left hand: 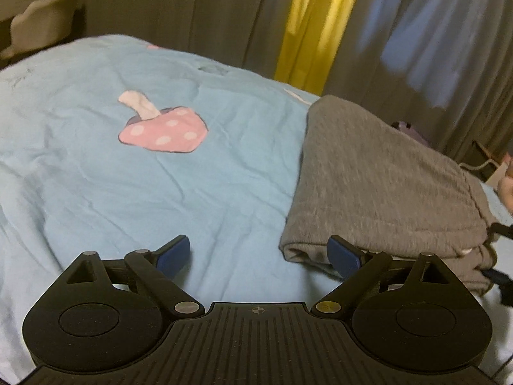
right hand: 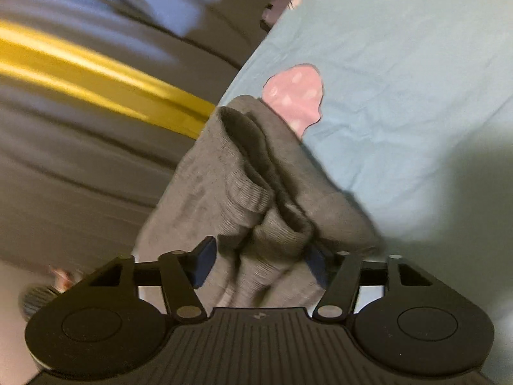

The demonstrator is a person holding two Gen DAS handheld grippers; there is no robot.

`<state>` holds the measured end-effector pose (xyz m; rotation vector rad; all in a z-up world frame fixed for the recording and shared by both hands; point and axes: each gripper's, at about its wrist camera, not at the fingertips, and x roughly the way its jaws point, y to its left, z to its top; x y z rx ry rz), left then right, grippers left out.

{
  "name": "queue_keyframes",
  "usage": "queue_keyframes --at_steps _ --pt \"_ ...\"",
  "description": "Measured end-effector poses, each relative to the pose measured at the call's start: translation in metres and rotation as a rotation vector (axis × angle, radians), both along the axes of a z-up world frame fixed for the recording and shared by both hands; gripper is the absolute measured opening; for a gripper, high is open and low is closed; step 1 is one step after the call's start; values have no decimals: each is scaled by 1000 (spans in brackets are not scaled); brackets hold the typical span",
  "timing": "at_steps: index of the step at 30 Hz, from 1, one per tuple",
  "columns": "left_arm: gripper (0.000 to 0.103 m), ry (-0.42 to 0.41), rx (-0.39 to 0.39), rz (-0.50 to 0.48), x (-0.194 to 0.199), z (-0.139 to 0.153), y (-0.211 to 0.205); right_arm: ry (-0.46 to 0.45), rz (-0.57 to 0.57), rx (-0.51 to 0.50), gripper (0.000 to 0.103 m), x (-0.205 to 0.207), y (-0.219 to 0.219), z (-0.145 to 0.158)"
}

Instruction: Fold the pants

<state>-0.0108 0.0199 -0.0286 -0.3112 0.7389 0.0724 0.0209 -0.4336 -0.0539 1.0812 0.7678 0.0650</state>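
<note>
The grey pants [left hand: 381,186] lie folded in a thick stack on the light blue bedspread [left hand: 160,192], at the right of the left wrist view. My left gripper [left hand: 258,256] is open and empty, low over the bedspread, its right fingertip [left hand: 341,256] against the stack's near left corner. In the right wrist view the ribbed cuffs of the pants [right hand: 256,211] bunch between my right gripper's [right hand: 259,263] blue pads; the gap is fairly wide and I cannot tell if it grips. The right gripper's tip shows at the stack's right edge [left hand: 500,231].
A pink mushroom print [left hand: 163,128] marks the bedspread left of the stack. Grey curtains [left hand: 224,12] with a yellow strip [left hand: 314,22] hang behind the bed. A chair [left hand: 41,22] stands at the far left.
</note>
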Motion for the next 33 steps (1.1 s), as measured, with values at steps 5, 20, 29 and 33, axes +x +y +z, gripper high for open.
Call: queue_keyframes --at_steps 5,20,29,33 --pt "96 14 -48 62 4 -6 11 9 -33 -15 44 21 9 -5" --pt "98 79 -47 6 14 -13 7 -70 65 -666 83 -9 41 28" --pt "101 169 113 -29 17 -19 -17 117 309 -844 99 -28 72 14" --pt "101 195 170 -100 5 -14 -36 23 286 -875 99 -56 82 31"
